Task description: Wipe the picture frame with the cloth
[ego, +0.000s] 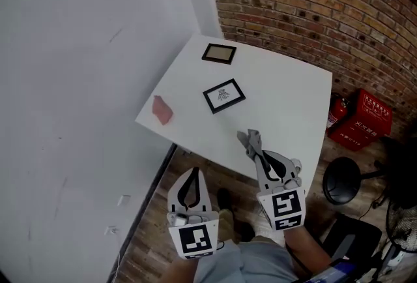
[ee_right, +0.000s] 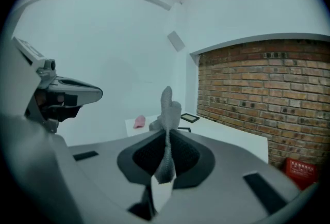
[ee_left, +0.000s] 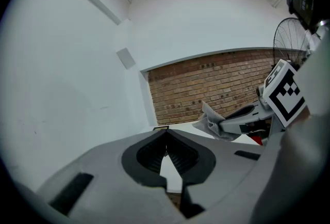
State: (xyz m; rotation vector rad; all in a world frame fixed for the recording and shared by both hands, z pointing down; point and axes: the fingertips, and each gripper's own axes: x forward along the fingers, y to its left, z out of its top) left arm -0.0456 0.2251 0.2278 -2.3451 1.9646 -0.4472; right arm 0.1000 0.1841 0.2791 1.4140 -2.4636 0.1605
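Right gripper (ego: 253,143) is clamped on the grey cloth (ego: 249,137), just over the table's (ego: 293,99) near edge. Left gripper (ego: 191,178) is closed on nothing, off the table. Two frames lie flat: near frame (ego: 223,95) mid-table, far frame (ego: 219,53) by the back corner. Near frame's long axis runs left-right, skewed to the table edge. It's likely light, stiff, fragile-fronted and will slide when wiped, so pin its rim with left. The cloth is limp.

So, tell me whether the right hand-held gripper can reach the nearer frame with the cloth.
Probably yes. The right hand-held gripper is shut on the cloth above the near edge of the table, and the nearer frame lies flat just ahead, only bare table between.
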